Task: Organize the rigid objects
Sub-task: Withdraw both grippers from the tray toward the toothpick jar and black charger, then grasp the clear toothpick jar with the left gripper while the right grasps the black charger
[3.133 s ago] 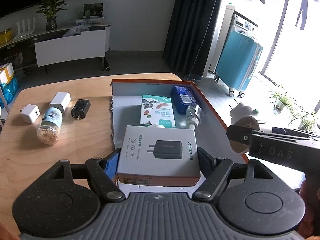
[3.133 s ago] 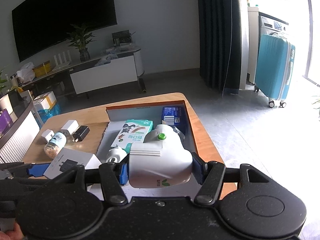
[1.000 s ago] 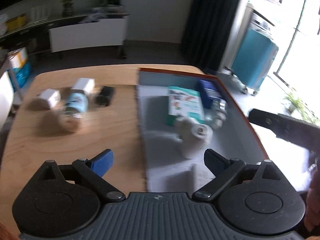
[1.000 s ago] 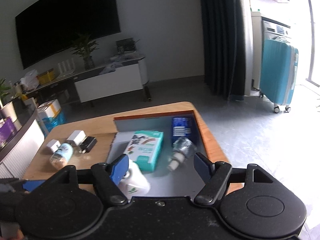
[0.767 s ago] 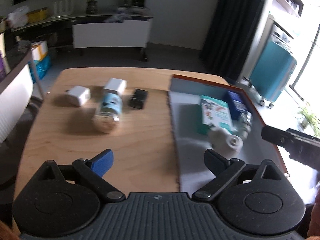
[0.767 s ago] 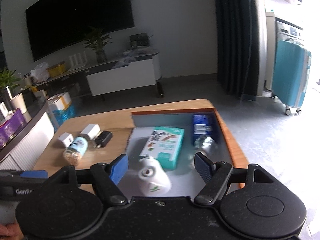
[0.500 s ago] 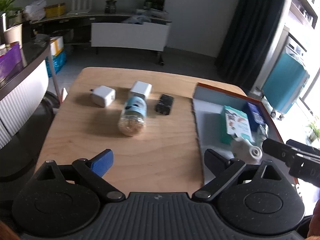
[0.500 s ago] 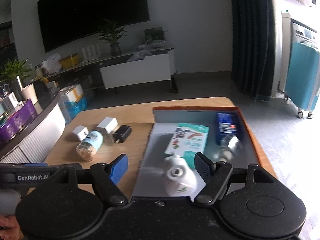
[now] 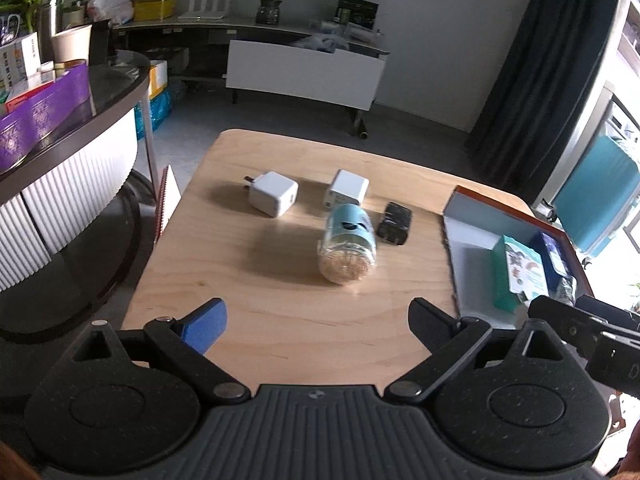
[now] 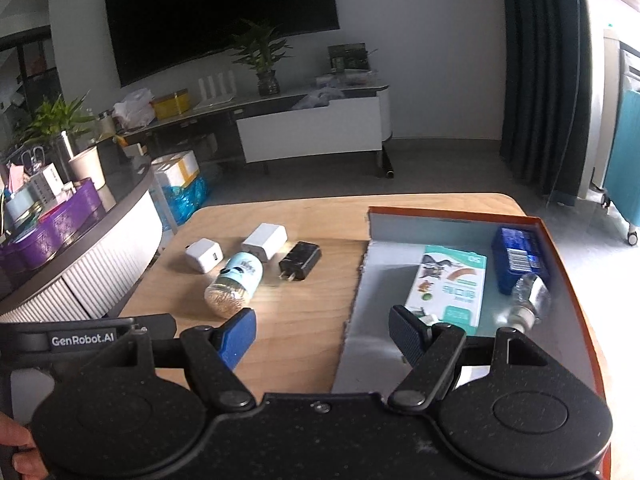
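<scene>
On the wooden table (image 9: 280, 312) lie two white chargers (image 9: 273, 199) (image 9: 346, 193), a black charger (image 9: 394, 223) and a blue-lidded jar (image 9: 347, 249) on its side. The orange-rimmed tray (image 10: 452, 211) at the right holds a teal box (image 10: 448, 285), a blue box (image 10: 516, 254) and a clear bottle (image 10: 528, 298). My left gripper (image 9: 316, 324) is open and empty over the table's near edge, facing the jar (image 10: 235, 283). My right gripper (image 10: 322, 338) is open and empty over the tray's left edge.
A curved counter (image 9: 64, 148) with purple boxes stands left of the table. A low white cabinet (image 10: 312, 132) and a plant are at the back. A teal suitcase (image 9: 592, 200) stands beyond the tray. A hand (image 10: 18, 458) holds the left gripper's handle.
Both grippers let go of their loads, the charger box and the white bottle, in the tray and opened. Both then swung left, bringing the chargers and jar into the middle of view.
</scene>
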Available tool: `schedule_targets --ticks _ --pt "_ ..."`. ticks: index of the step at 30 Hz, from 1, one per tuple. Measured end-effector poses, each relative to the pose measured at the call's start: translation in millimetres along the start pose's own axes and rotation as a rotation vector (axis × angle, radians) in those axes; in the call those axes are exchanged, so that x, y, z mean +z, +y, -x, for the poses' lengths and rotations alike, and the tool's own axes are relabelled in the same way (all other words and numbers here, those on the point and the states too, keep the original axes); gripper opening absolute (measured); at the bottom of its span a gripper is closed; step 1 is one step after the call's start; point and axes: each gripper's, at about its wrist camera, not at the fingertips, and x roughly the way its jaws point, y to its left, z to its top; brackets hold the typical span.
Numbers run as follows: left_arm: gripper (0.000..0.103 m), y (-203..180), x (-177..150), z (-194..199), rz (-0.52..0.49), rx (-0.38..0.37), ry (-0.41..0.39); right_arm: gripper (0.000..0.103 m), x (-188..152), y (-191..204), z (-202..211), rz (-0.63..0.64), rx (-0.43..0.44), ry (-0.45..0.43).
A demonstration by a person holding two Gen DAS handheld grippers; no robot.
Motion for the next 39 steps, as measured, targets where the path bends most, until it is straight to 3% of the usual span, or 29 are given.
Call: schedule_targets --ticks 25,39 --pt "0.100 -1.5 15.4 -37.3 -0.058 0.008 0.037 0.087 13.3 5.6 -48.5 0.006 0.014 0.051" --pt "0.100 -12.2 26.2 -80.5 -0.102 0.006 0.076 0.087 20.1 -4.9 -79.8 -0.006 0.007 0.089"
